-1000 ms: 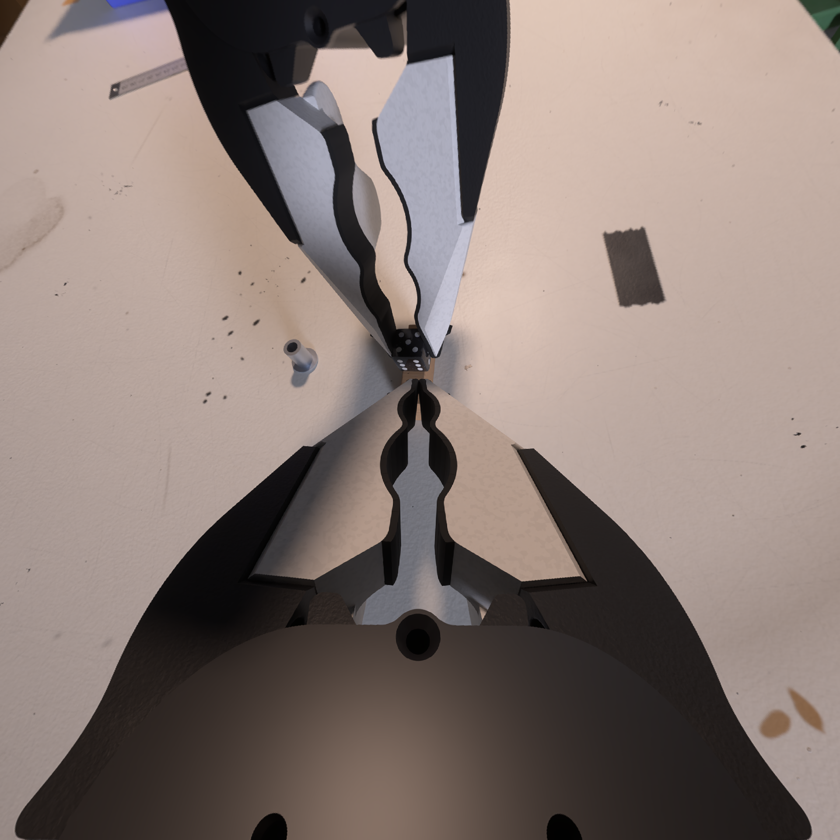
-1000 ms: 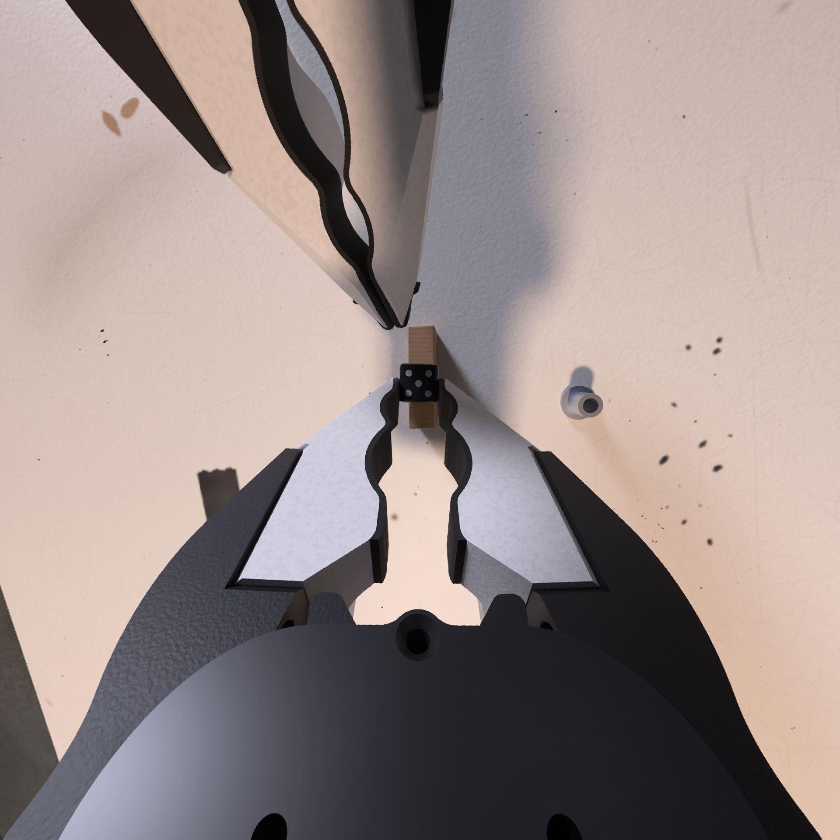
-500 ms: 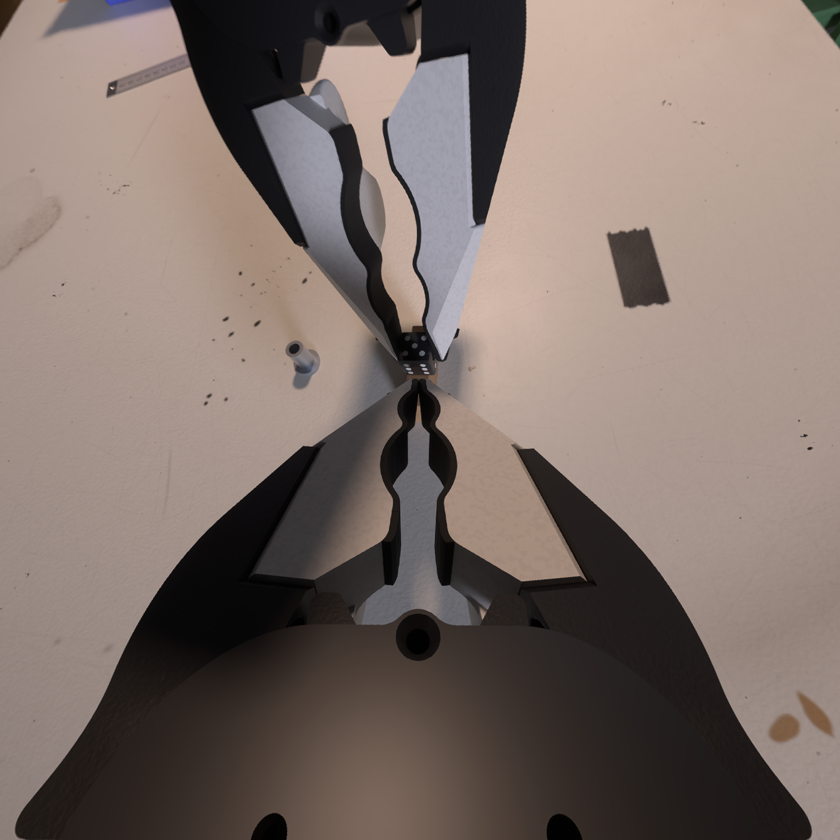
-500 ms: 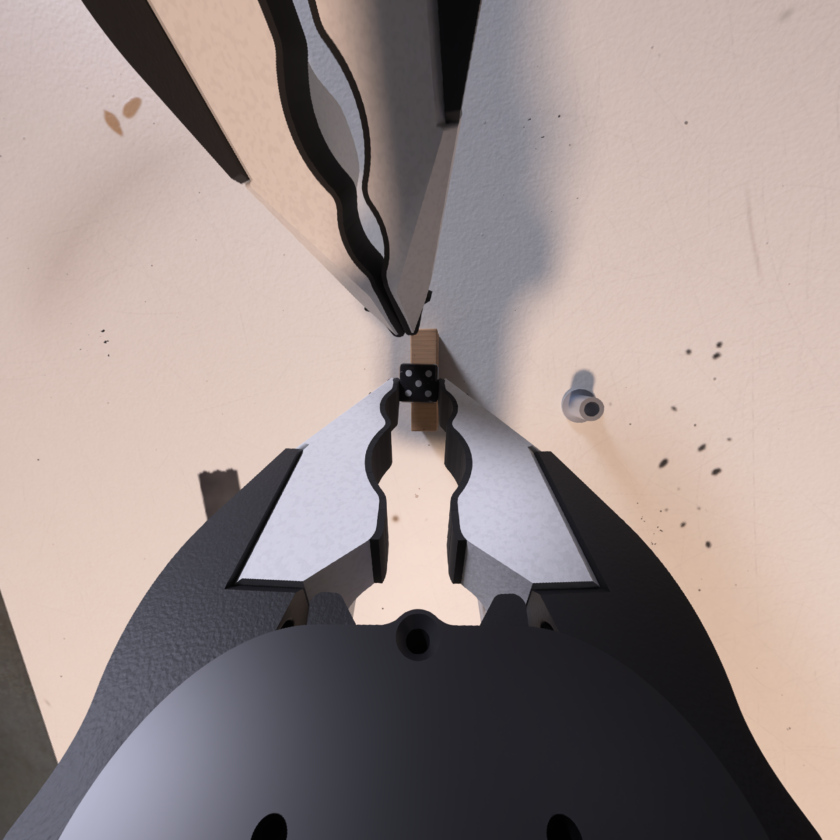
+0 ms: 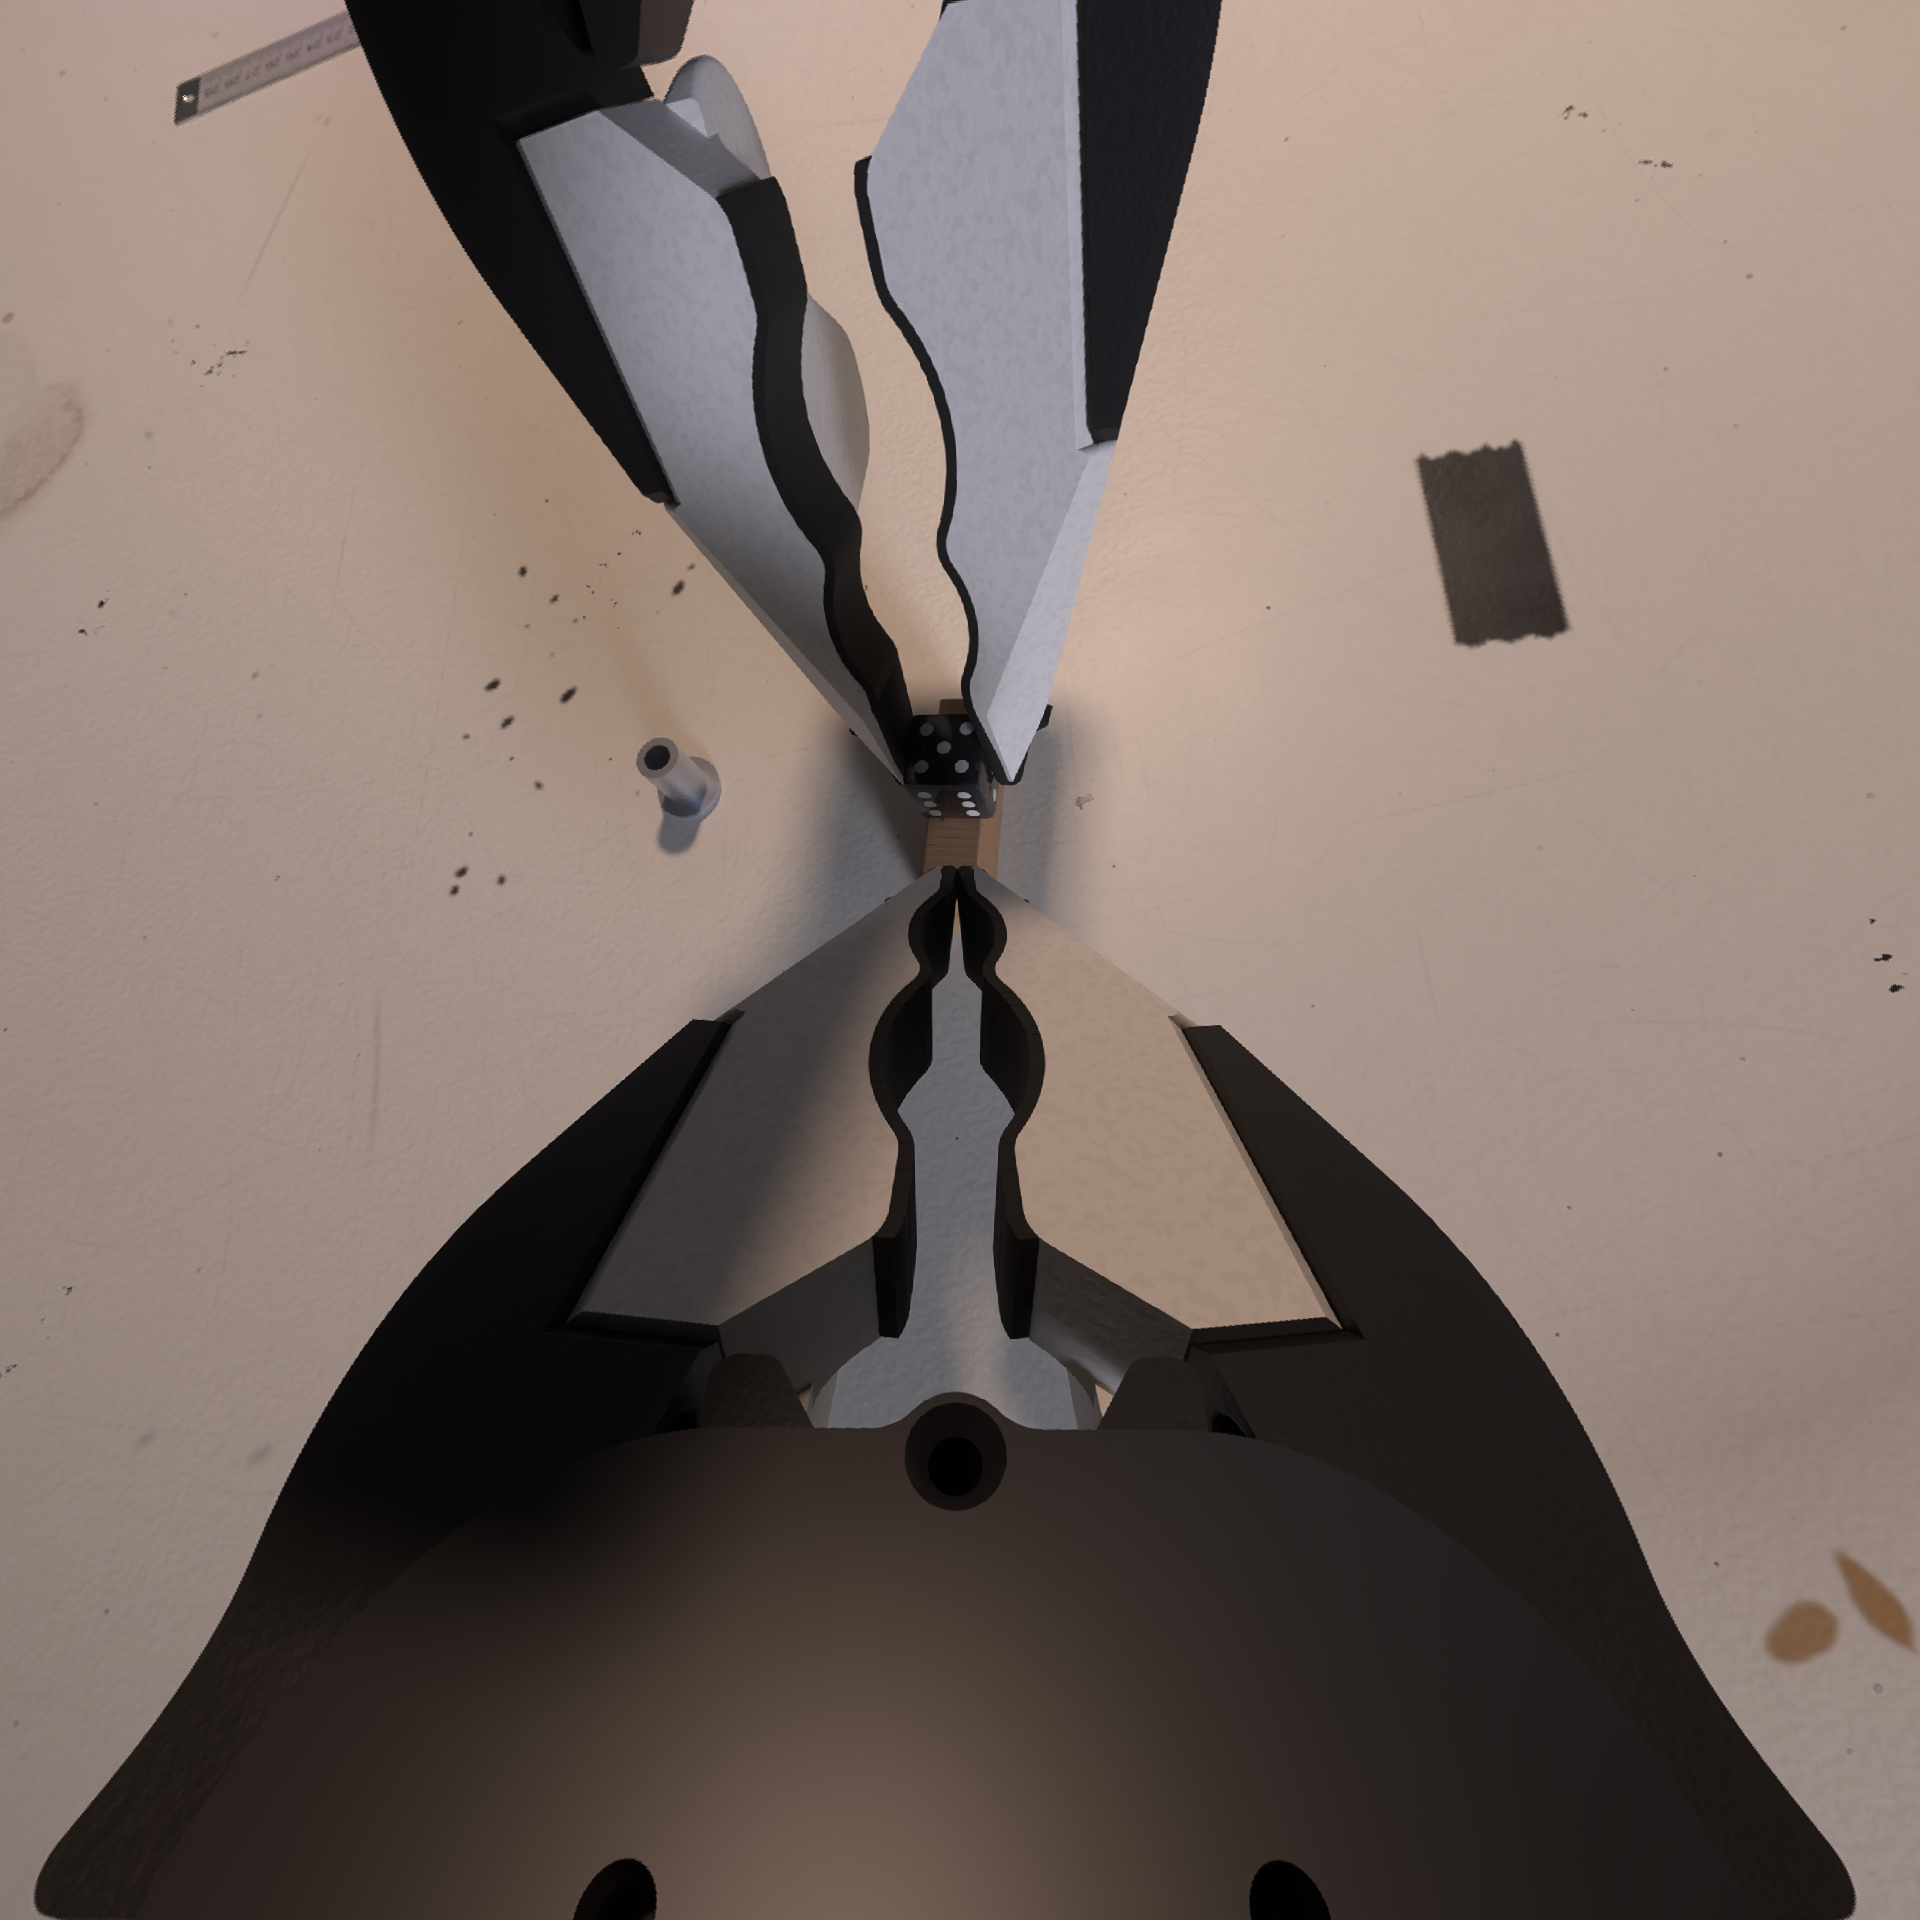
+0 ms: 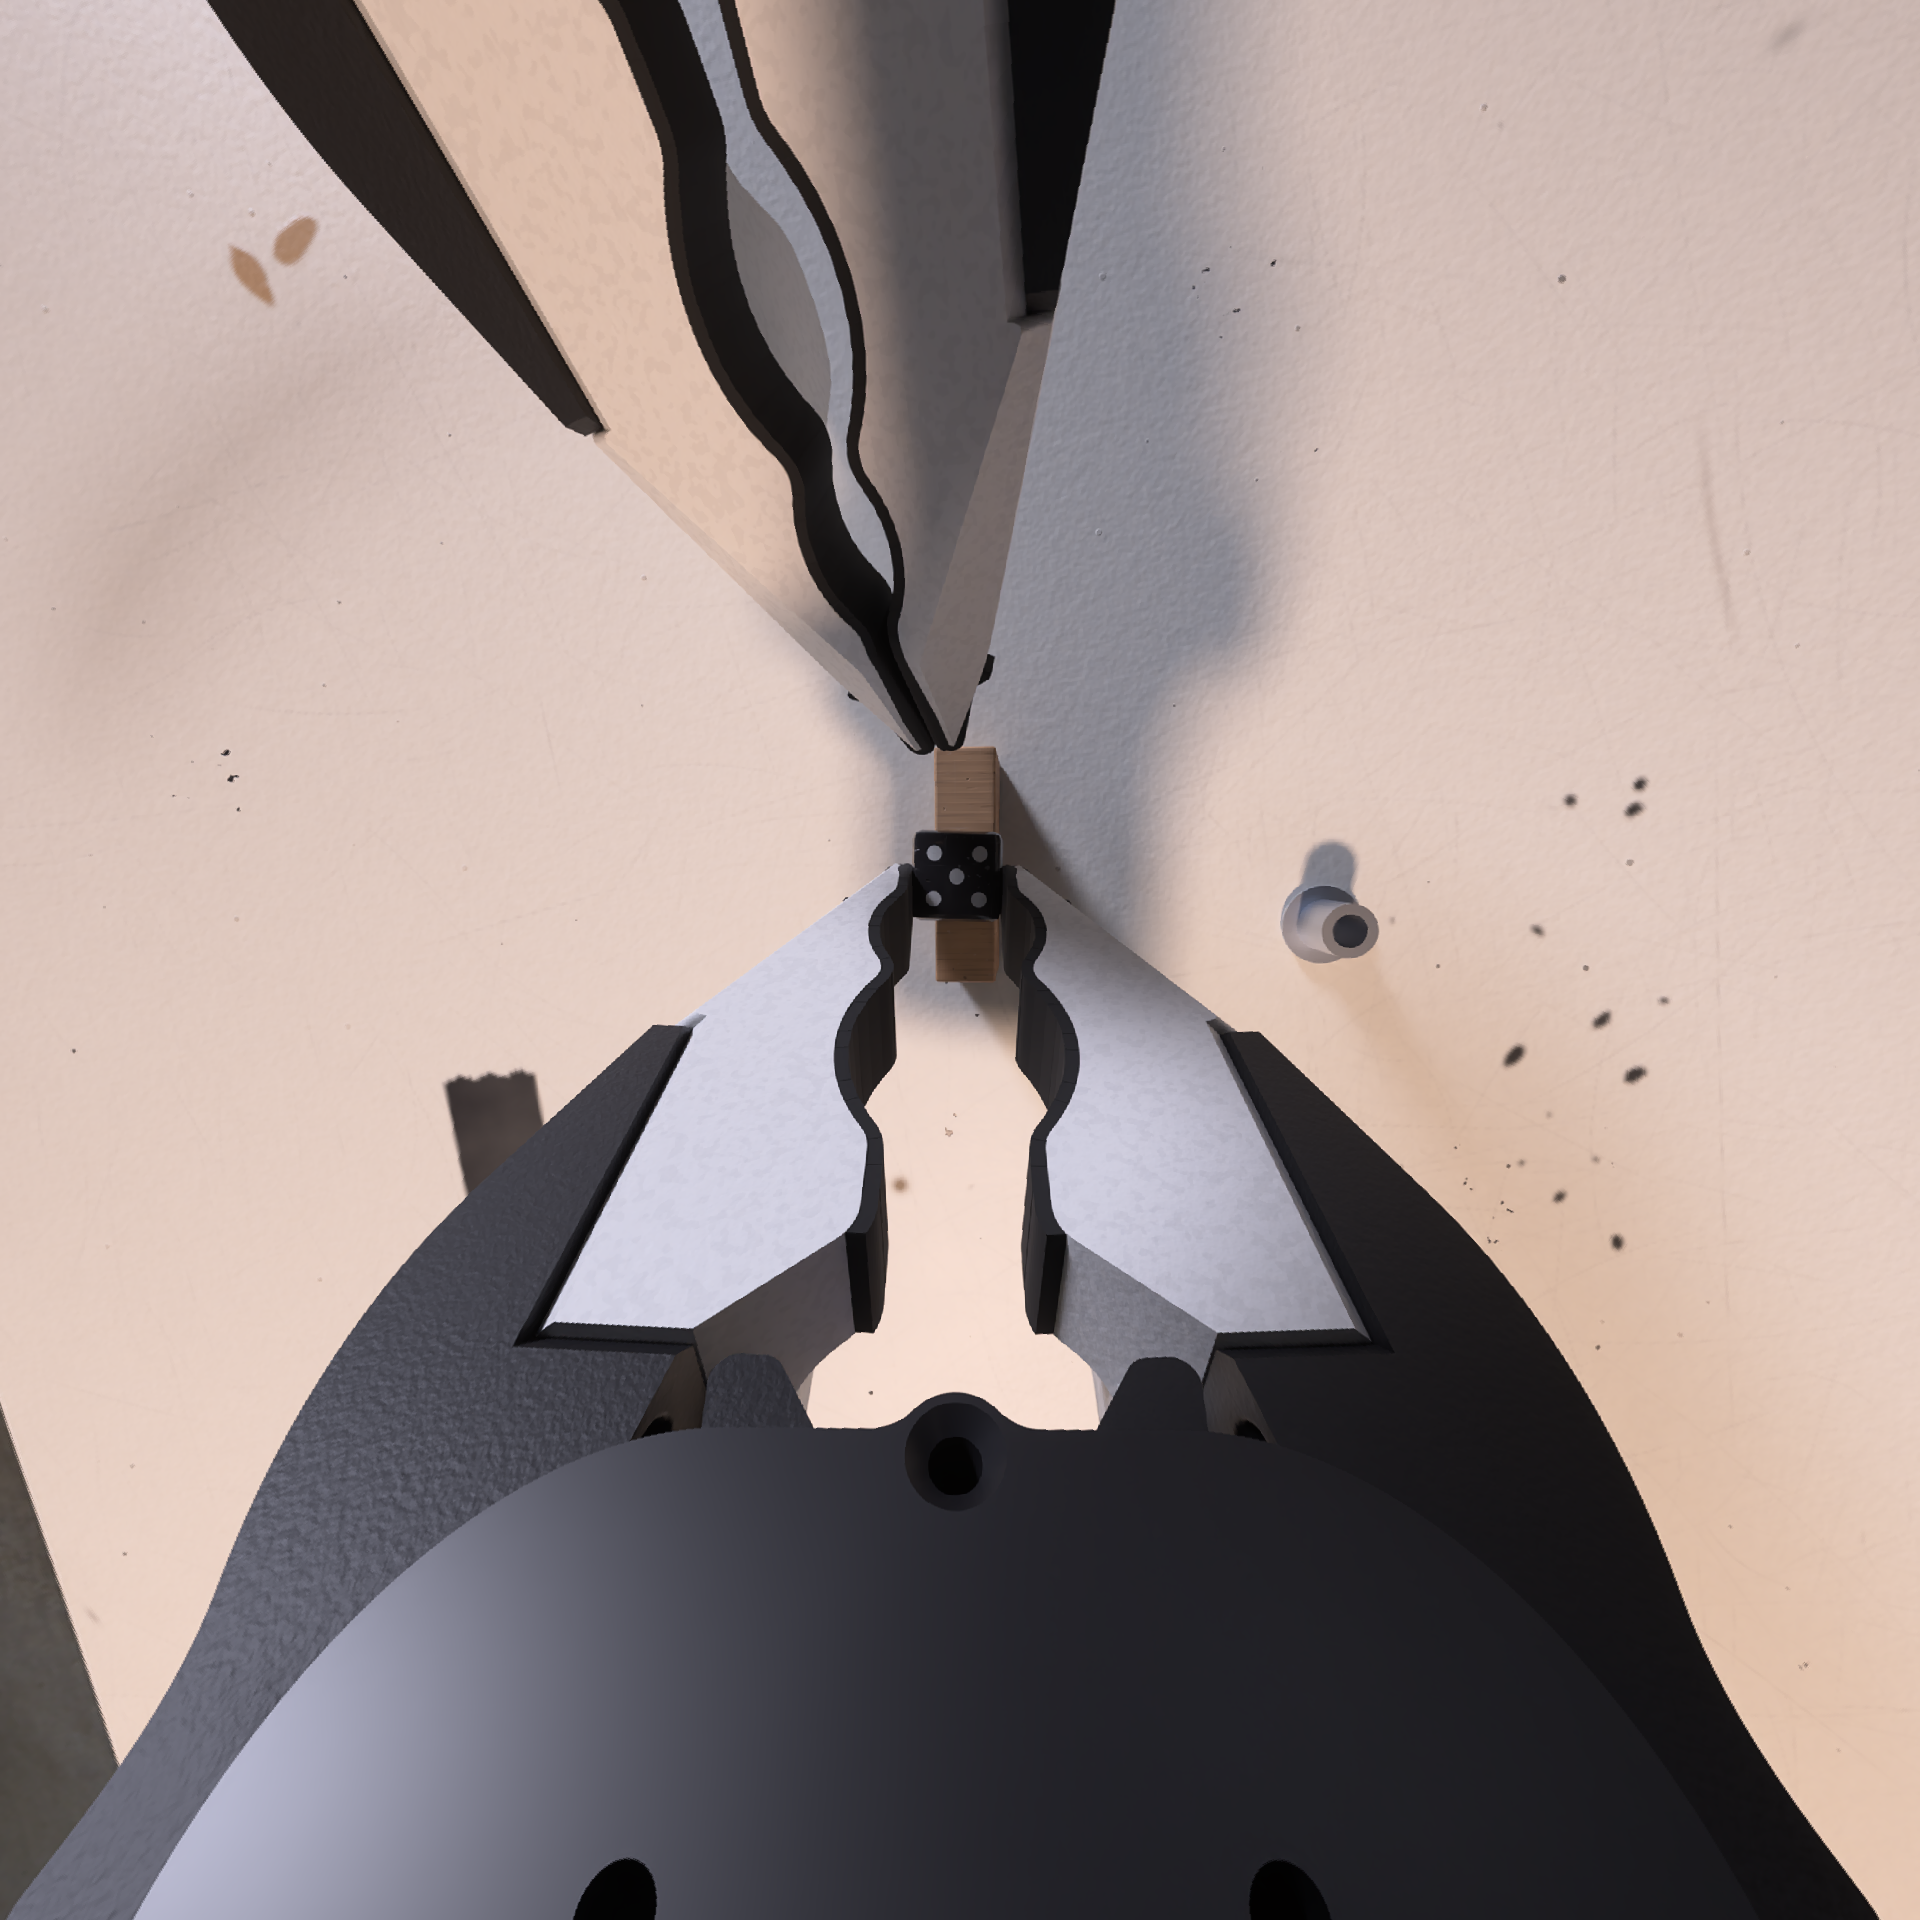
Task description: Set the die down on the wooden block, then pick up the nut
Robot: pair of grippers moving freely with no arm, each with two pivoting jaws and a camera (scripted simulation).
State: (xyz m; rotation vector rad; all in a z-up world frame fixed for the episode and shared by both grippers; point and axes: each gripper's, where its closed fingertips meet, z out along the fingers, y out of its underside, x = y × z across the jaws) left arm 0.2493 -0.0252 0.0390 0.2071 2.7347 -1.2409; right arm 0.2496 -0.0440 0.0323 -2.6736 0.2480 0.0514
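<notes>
A small black die with white pips [image 6: 958, 876] is held between the fingertips of my right gripper [image 6: 958, 896], which is shut on it. The die is over the middle of a thin wooden block [image 6: 964, 795] lying on the table; I cannot tell whether they touch. My left gripper [image 5: 954, 881] is shut and empty, its tips at the block's [image 5: 961, 842] near end, opposite the right gripper [image 5: 951, 774]. In the right wrist view the left gripper [image 6: 930, 740] comes down from the top. The metal nut [image 5: 677, 774] lies alone on the table left of the block, and shows at the right in the right wrist view [image 6: 1330, 925].
The beige table [image 5: 1455, 1039] has dark specks near the nut. A strip of dark tape [image 5: 1491, 545] lies to the right, a metal ruler [image 5: 270, 68] at the far left, and brown stains [image 5: 1839, 1621] at the lower right.
My left gripper has shifted a little, bringing its shut tips in line with the block's end. The right gripper, the die and the nut have stayed in place.
</notes>
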